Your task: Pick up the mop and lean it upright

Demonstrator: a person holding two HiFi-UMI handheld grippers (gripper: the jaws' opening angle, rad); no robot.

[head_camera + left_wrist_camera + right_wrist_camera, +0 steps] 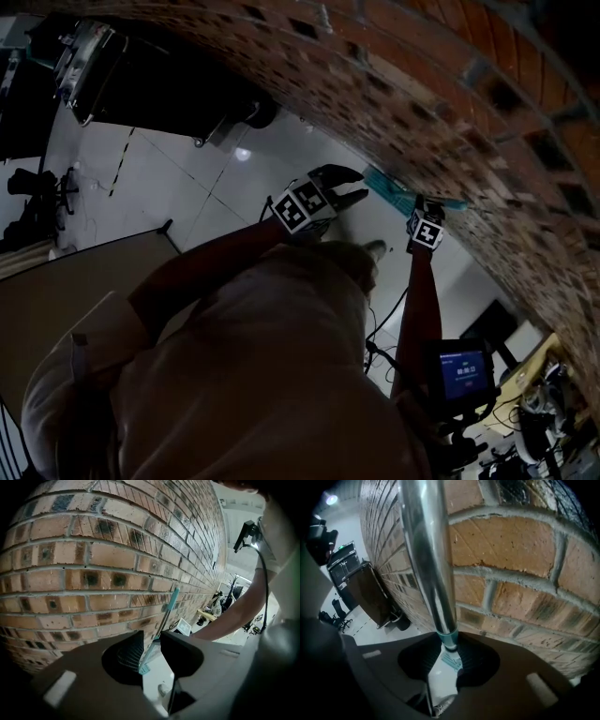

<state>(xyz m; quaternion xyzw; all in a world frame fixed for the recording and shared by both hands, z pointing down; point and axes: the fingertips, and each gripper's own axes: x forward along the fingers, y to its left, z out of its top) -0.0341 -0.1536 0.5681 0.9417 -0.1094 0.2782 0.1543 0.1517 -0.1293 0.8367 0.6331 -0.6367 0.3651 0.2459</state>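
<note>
Mop (430, 555) stands near-upright just beside the brick wall (520, 550), right gripper (450, 645) pinched on its handle at the teal collar, left gripper (151, 648) jaws apart and empty, so probably only settling it and letting go remain.

Bare polished metal on the mop handle (426, 550) – a smooth, glossy tube with streaky reflections; its collar (450, 638) is smooth teal plastic with a slight sheen. The brick wall (525, 550) is rough and matt, faces pitted, grey mortar grainy. Shells of the left gripper (151, 639) and right gripper (449, 646) are dark plastic, matt and smooth; one left jaw's inner face is finely ribbed. The marker cube (302, 208) has a flat matt black-and-white print. The floor (211, 187) is pale glossy tile – it reflects a lamp spot. The person's shirt (281, 375) is soft matt cloth, creased.
</note>
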